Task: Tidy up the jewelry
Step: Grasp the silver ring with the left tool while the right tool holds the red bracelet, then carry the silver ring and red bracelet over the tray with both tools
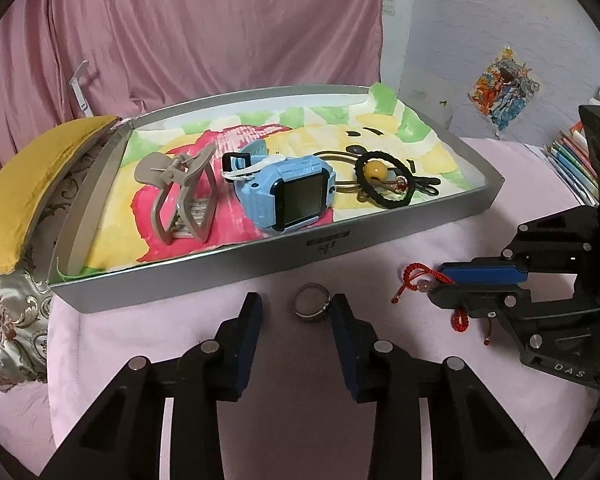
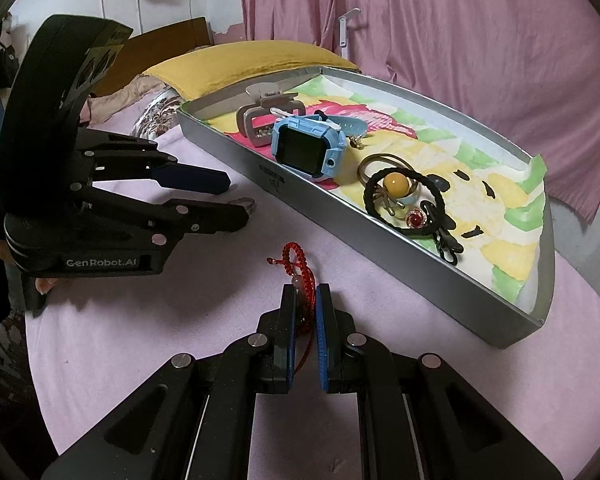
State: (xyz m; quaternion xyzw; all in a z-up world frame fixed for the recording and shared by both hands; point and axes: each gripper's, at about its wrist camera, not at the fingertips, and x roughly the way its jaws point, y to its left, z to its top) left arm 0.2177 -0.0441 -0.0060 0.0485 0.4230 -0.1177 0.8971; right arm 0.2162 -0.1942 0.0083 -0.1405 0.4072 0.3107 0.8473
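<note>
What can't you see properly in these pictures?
- Ring: in the right wrist view, mostly hidden behind the left tool.
- Red bracelet: its lower part is hidden between the right tool's fingers, in both views.
- Writing on the tray wall: too small to read.

I count one grey tray (image 1: pixel 236 276) on the bed. In it: one hair claw (image 1: pixel 180 196), one blue watch (image 1: pixel 288 196), two hair ties (image 1: pixel 384 180). Outside its near edge: one silver ring (image 1: pixel 311 303) and one red bracelet (image 2: pixel 300 268).
</note>
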